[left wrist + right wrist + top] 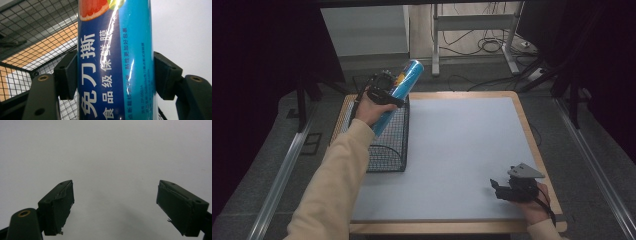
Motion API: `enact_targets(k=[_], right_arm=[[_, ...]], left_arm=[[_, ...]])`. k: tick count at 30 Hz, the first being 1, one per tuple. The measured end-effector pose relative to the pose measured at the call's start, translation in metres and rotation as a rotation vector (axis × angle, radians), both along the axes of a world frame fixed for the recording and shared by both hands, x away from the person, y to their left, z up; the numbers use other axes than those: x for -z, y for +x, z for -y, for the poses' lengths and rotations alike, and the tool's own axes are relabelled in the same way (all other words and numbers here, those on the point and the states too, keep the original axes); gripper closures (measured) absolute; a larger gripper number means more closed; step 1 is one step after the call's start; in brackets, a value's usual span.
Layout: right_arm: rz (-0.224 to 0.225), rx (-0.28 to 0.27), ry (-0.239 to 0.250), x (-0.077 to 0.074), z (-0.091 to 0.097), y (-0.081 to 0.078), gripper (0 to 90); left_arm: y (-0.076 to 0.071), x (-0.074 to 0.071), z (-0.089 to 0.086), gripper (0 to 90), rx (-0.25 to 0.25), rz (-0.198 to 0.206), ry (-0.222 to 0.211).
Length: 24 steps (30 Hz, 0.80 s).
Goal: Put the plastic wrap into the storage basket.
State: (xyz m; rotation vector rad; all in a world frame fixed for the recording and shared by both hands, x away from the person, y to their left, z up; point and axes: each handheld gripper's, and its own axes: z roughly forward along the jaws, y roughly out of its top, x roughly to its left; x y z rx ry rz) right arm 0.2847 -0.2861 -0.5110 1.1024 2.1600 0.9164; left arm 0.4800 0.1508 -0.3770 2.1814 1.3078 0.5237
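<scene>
High view: left gripper (388, 89) holds the blue tube (399, 92) tilted over the wire basket (388, 145) at the table's (462, 150) left edge. Risk: glossy tube slips or snags the basket rim. Left fingers (66, 73) clamp its sides; right gripper (499, 189) spread wide, empty, near the table.

grey mat (462, 155) covers wooden table (532, 135) | cables (492, 45) on floor behind | white desk frame (472, 22) beyond
</scene>
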Motion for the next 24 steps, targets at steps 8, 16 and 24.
enact_targets(k=[8,16,24], right_arm=[[-0.006,0.002,0.000,0.000,0.000,0.000,15.0],[-0.007,0.002,0.000,0.001,0.001,0.001,15.0],[-0.009,0.001,-0.002,0.002,0.001,0.001,15.0]], left_arm=[[0.008,0.009,0.000,31.9,-0.001,-0.022,0.025],[0.018,0.016,0.004,31.8,0.002,-0.041,0.045],[0.027,0.029,0.009,31.8,-0.004,-0.076,0.078]])
